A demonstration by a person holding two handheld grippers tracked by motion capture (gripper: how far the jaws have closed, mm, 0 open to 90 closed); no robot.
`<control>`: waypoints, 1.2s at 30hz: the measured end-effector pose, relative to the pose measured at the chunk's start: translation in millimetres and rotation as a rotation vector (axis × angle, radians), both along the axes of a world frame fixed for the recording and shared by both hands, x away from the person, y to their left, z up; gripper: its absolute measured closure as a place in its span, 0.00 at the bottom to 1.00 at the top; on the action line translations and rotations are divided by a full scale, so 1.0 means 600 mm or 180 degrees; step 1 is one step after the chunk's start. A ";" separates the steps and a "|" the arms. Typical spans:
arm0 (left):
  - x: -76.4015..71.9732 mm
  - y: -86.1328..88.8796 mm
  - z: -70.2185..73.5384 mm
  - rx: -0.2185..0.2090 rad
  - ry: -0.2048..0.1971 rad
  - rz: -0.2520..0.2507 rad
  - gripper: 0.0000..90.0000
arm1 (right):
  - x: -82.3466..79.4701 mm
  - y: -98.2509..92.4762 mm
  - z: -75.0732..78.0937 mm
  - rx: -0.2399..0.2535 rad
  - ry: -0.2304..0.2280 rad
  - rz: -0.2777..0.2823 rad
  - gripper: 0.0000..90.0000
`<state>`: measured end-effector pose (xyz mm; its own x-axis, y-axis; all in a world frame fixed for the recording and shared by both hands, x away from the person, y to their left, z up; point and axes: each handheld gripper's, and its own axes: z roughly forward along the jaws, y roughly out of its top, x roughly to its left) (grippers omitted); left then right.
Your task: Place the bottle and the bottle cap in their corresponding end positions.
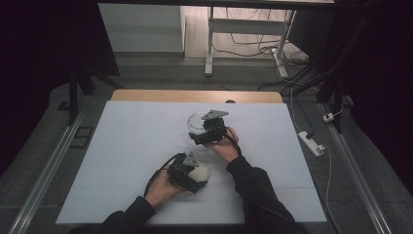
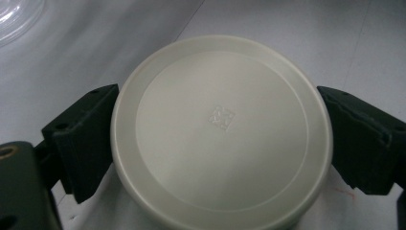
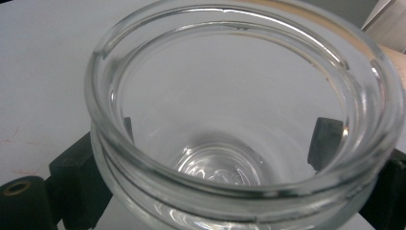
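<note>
Two grips, lid (image 2: 221, 132) stamp – left gripper view

Both forearms come in from the near edge of the table (image 1: 126, 146), sleeves dark. The left gripper (image 1: 187, 171) sits nearer that edge, its jaws pressed against a lid's rim on either side. The right gripper (image 1: 208, 130) reaches farther in, jaws clamped around a jar.

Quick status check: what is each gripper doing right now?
Left gripper: shut on the white lid, one jaw on each side of its rim.
Right gripper: shut on the glass jar, which is open and empty.
</note>
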<state>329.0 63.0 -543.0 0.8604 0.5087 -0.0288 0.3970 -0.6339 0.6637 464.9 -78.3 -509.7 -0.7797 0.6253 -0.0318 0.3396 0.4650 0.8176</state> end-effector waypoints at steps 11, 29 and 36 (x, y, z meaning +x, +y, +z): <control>0.001 0.001 0.000 -0.0030 0.0045 -0.0041 0.04 | 0.000 0.004 0.002 -0.0031 0.0078 -0.0067 0.06; -0.008 0.020 0.012 -0.0281 0.0012 0.0018 0.00 | -0.008 -0.003 0.009 0.0003 0.0146 -0.0036 0.00; -0.018 0.039 0.021 -0.0377 0.0087 0.0053 0.00 | -0.018 -0.011 0.017 0.0000 0.0142 -0.0032 0.00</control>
<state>318.4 86.6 -530.1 0.8499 0.5147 -0.1130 0.4260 -0.5449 0.7223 454.3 -85.0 -499.7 -0.7740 0.6332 0.0029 0.3804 0.4613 0.8016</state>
